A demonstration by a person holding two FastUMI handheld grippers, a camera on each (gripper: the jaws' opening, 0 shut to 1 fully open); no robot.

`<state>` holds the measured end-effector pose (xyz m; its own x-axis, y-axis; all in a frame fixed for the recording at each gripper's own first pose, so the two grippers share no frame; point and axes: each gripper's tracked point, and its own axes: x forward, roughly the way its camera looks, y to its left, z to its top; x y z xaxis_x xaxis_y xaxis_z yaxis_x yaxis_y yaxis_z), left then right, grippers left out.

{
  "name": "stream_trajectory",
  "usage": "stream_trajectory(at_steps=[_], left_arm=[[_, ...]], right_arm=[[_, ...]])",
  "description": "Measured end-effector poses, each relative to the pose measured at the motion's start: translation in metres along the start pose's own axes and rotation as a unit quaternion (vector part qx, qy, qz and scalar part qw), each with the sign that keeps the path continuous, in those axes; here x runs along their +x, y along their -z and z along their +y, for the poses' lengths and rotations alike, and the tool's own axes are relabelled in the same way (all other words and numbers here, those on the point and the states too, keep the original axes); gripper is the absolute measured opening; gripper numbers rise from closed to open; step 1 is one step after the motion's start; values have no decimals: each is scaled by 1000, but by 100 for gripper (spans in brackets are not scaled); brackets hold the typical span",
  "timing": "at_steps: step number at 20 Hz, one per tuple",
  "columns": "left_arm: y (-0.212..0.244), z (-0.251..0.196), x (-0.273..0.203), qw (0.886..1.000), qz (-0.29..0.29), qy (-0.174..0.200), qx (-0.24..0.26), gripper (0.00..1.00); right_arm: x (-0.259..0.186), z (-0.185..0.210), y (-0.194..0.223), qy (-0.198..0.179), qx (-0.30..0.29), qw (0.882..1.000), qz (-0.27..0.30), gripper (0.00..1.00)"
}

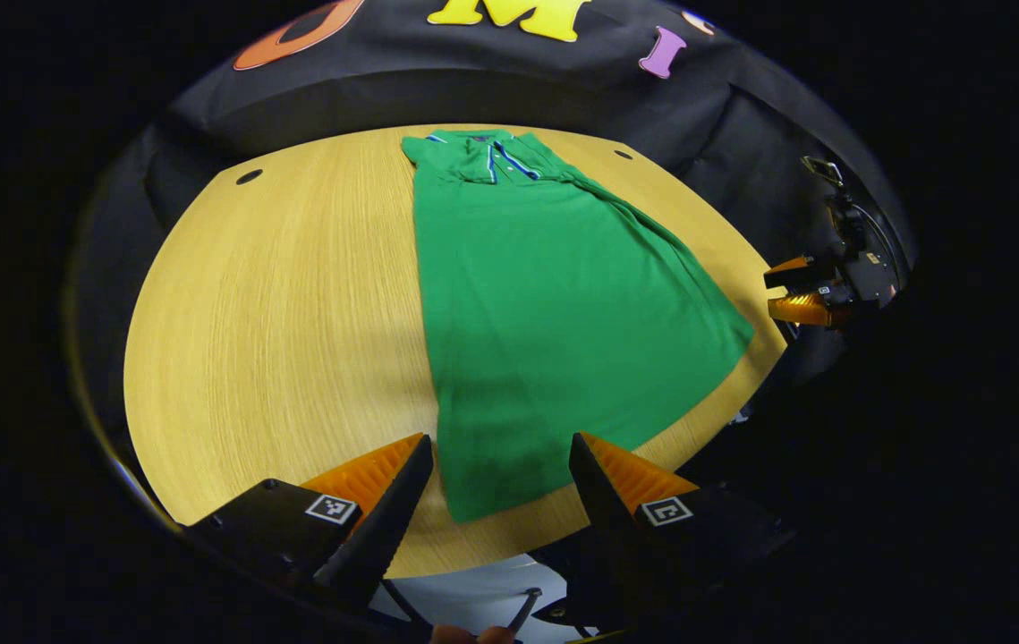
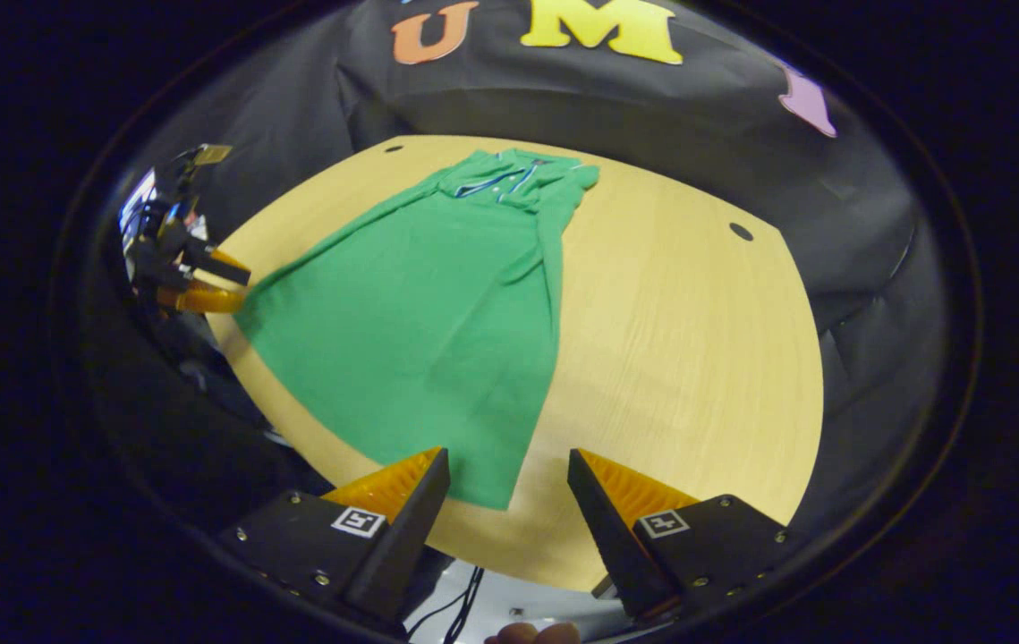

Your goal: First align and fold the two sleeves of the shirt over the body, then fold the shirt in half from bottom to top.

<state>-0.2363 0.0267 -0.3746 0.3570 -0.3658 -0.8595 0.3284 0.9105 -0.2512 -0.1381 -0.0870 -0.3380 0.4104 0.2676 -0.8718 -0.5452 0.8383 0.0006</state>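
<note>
Green shirt (image 1: 554, 304) lies flat on the wooden desk (image 1: 276, 322), collar at the far edge, hem toward the near edge; sleeves already folded in over the body, giving a long narrow shape. Left hand-held gripper (image 1: 500, 447) hovers above the near hem corner, fingers spread, nothing between them. Right hand-held gripper (image 2: 509, 461) likewise spread and empty, over the other hem corner. In the right gripper view the left one appears far off at the shirt's side edge.
</note>
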Motion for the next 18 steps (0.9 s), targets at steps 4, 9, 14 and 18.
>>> stream_trajectory(at_steps=[4,9,14,18], left_arm=[[12,2,8,1000,17,-3,-7,99],[11,4,14,1000,21,-8,7,99],[5,-1,22,999,25,-27,37,98],[5,-1,31,995,11,-62,71,81]], right_arm=[[11,9,16,-5,10,1000,13,87],[35,17,15,-6,16,1000,26,87],[47,27,10,-7,9,999,35,89],[52,29,3,-12,5,999,37,90]])
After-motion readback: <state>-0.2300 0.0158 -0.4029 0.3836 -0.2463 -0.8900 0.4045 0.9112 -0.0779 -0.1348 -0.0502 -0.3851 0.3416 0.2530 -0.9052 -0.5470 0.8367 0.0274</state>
